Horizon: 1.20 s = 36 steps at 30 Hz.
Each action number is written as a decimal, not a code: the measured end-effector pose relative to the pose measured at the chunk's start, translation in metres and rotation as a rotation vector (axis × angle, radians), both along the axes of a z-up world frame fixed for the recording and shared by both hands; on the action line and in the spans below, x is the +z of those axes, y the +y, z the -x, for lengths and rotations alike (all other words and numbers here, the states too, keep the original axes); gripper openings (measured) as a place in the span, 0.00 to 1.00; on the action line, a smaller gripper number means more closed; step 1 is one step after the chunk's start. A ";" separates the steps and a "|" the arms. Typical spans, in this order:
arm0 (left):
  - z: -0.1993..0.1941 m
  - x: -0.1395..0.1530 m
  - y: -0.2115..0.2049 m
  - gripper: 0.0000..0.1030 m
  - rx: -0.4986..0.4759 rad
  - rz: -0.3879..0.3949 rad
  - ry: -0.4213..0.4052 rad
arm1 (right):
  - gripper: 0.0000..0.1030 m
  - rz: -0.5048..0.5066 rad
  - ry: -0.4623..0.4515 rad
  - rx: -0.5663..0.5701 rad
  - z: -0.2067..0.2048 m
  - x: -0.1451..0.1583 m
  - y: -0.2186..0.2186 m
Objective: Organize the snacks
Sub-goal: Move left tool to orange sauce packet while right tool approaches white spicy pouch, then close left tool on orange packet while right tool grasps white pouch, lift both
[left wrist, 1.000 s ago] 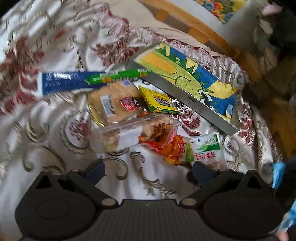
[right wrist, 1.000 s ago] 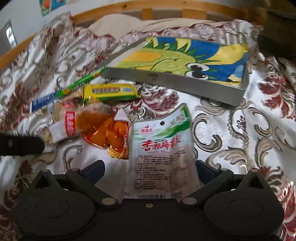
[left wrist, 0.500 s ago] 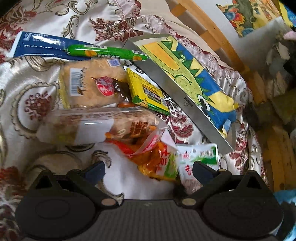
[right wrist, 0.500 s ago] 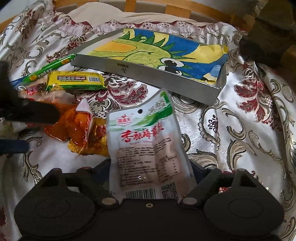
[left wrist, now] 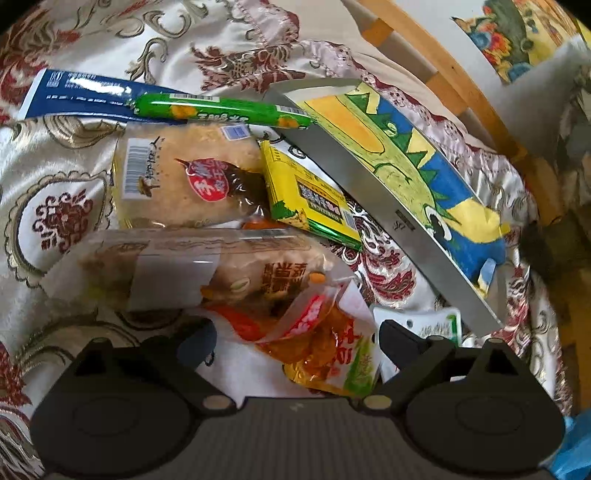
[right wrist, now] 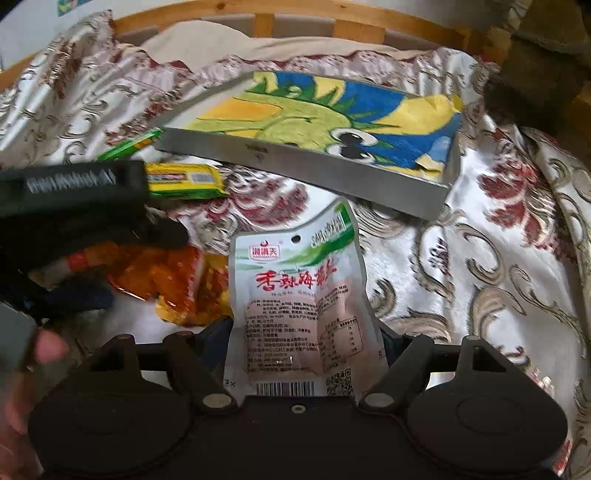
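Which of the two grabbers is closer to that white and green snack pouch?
Right. The right gripper has the white and green pouch between its closing jaws; the left gripper is beside it, jaws closing around the orange packet.

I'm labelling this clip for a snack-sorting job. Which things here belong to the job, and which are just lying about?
Part of the job:
- white seaweed pouch, between the closing right gripper jaws
- orange snack pack, between the closing left gripper jaws
- green sausage
- yellow bar
- grey tray

Just lying about:
- patterned bedspread
- wooden bed frame
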<state>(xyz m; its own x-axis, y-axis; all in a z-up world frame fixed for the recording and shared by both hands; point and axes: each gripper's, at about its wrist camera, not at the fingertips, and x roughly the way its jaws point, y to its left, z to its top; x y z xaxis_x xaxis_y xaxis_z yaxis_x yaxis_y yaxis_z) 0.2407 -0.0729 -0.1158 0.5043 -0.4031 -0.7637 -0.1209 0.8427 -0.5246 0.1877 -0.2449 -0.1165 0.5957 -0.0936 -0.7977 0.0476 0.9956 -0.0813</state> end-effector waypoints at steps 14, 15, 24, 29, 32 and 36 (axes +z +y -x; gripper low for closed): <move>0.016 -0.004 0.005 0.50 0.003 0.008 -0.035 | 0.55 -0.049 -0.015 0.008 -0.001 0.002 -0.003; 0.017 -0.004 0.005 0.50 0.005 0.009 -0.041 | 0.52 -0.048 -0.019 0.011 0.000 0.003 -0.002; 0.023 -0.005 0.002 0.47 0.005 0.008 -0.075 | 0.49 -0.048 -0.031 0.020 0.001 0.005 -0.001; 0.031 -0.002 0.001 0.46 0.007 0.023 -0.081 | 0.49 -0.074 -0.040 0.034 0.007 0.015 0.000; 0.036 0.001 0.001 0.46 -0.001 0.032 -0.088 | 0.49 -0.056 -0.070 0.043 0.013 0.024 -0.002; 0.047 0.007 0.001 0.46 -0.007 0.030 -0.104 | 0.49 -0.052 -0.131 0.025 0.023 0.039 -0.010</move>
